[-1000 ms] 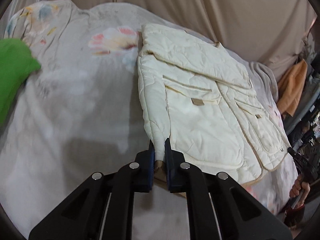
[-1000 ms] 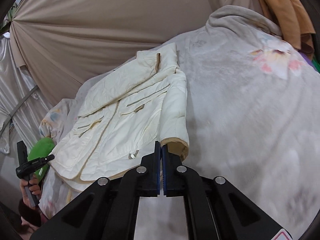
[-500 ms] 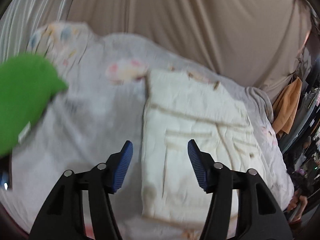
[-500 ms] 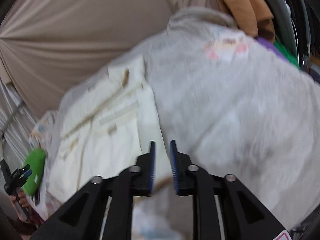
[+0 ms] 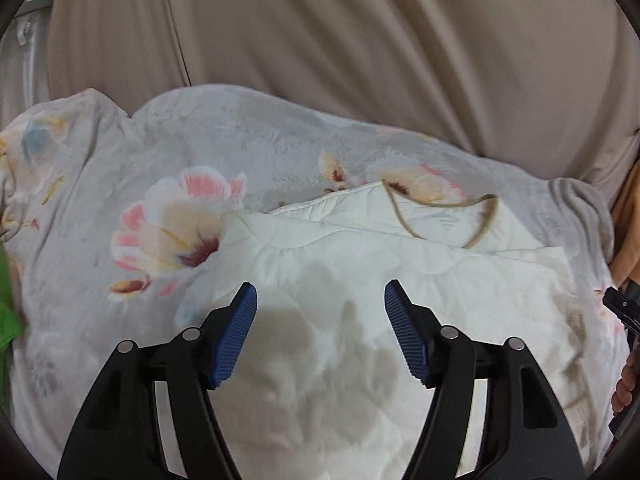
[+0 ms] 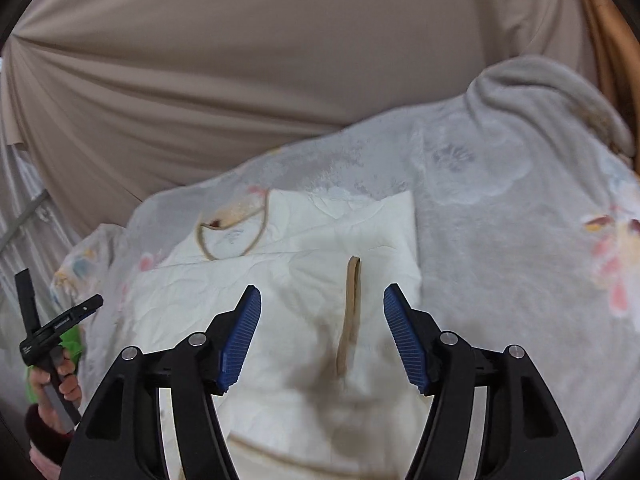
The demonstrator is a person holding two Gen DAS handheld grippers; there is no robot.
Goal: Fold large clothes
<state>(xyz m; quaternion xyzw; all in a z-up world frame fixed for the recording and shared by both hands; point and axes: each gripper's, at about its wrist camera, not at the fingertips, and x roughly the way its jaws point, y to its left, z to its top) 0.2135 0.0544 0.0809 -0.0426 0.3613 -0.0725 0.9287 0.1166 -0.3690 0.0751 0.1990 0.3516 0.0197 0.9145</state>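
Note:
A cream quilted jacket (image 5: 400,280) with tan trim lies folded on a grey floral blanket (image 5: 120,280). Its collar (image 5: 440,216) points to the far side. My left gripper (image 5: 320,332) is open and empty just above the jacket's left part. My right gripper (image 6: 320,336) is open and empty above the jacket (image 6: 300,292), with a tan cuff edge (image 6: 350,312) between its jaws. The left gripper's hand and handle also show in the right wrist view (image 6: 48,340).
The blanket (image 6: 520,260) covers a bed. A beige curtain (image 5: 360,40) hangs behind it. A green cloth (image 5: 6,320) lies at the left edge. Orange clothing (image 6: 612,40) hangs at the far right.
Both grippers let go of the jacket's edges and opened wide. The jacket's lower half now lies folded up over its body. Both grippers have moved forward over the jacket.

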